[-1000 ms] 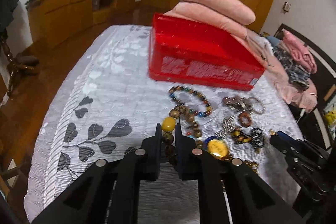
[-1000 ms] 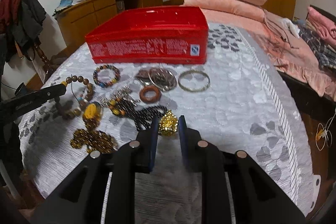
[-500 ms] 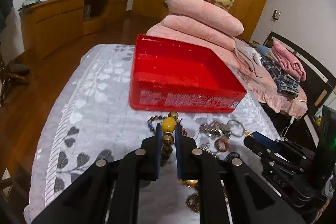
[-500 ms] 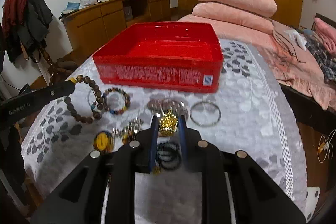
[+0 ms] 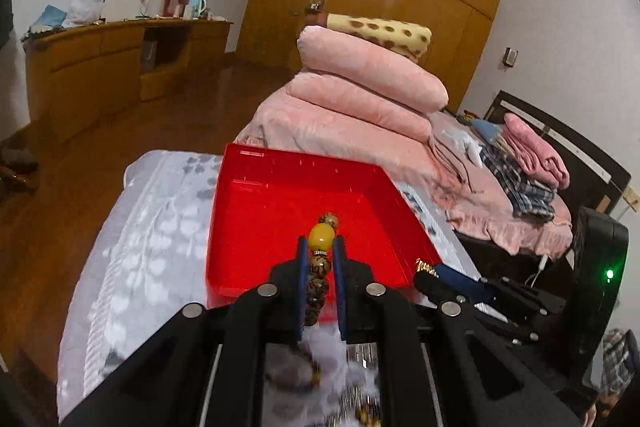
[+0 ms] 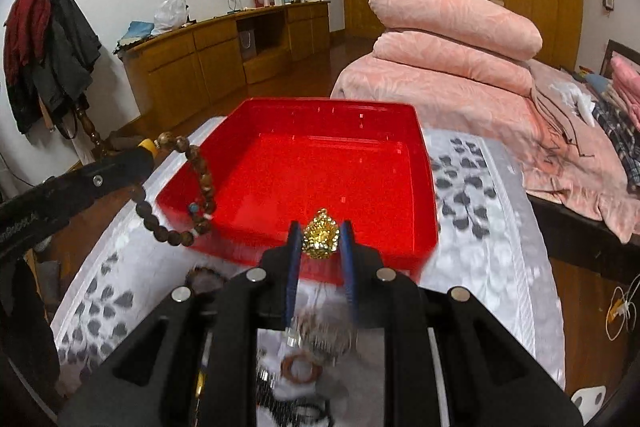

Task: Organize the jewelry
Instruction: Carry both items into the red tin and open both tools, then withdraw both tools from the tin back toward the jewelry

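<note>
Left wrist view: a grey leaf-print bedspread (image 5: 132, 251) fills the near ground, wooden wardrobes and folded pink quilts (image 5: 368, 83) behind. Left gripper (image 5: 320, 255) pinches a bead bracelet (image 5: 320, 259) above the red tray (image 5: 280, 211), which sat farther off a second ago.

Right wrist view: the right gripper (image 6: 320, 239) clamps a gold pendant (image 6: 321, 235) at the tray's near wall; leftover jewelry (image 6: 302, 367), blurred, now lies beneath the fingers.

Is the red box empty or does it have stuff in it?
Empty. The red box shows only bare red floor; the bead bracelet and gold charm hang in the tongs.
</note>
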A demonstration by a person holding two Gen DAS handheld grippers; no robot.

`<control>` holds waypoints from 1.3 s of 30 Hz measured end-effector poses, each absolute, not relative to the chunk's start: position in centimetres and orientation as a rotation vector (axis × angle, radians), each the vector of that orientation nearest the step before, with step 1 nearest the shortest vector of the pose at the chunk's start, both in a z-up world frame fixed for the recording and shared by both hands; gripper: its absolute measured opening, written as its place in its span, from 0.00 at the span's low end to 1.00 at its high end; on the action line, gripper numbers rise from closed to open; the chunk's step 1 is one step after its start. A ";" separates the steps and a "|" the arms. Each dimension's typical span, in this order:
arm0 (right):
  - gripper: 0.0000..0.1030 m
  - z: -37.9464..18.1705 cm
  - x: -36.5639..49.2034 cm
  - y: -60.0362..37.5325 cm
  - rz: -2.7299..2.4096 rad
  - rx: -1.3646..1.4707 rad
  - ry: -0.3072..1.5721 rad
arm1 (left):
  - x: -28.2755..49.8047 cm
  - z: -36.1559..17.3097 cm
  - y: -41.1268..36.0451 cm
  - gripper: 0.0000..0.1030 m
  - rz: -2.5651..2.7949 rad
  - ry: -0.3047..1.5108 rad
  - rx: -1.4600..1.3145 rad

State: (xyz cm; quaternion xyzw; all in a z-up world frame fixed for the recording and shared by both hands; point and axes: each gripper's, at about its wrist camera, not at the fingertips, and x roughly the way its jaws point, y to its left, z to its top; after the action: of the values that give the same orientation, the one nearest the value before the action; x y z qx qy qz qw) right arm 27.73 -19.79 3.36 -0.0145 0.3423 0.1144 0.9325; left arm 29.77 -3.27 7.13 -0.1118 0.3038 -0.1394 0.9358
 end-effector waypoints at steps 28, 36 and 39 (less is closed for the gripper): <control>0.57 0.5 26.0 -20.7 0.186 0.019 0.713 | 28.5 2.6 -2.0 0.66 -0.188 0.710 -0.168; 0.71 -1.3 21.1 -22.2 0.159 0.066 0.747 | 24.7 1.1 -1.4 0.79 -0.157 0.730 -0.148; 0.73 -1.8 19.8 -22.4 0.151 0.070 0.749 | 23.6 0.9 -1.4 0.82 -0.147 0.723 -0.148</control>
State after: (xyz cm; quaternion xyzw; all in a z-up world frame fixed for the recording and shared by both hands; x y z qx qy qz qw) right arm 19.75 -22.38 -1.79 0.0341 0.3655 0.0737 0.9273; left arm 23.56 -1.41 0.90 -0.0722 0.3528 -0.0719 0.9301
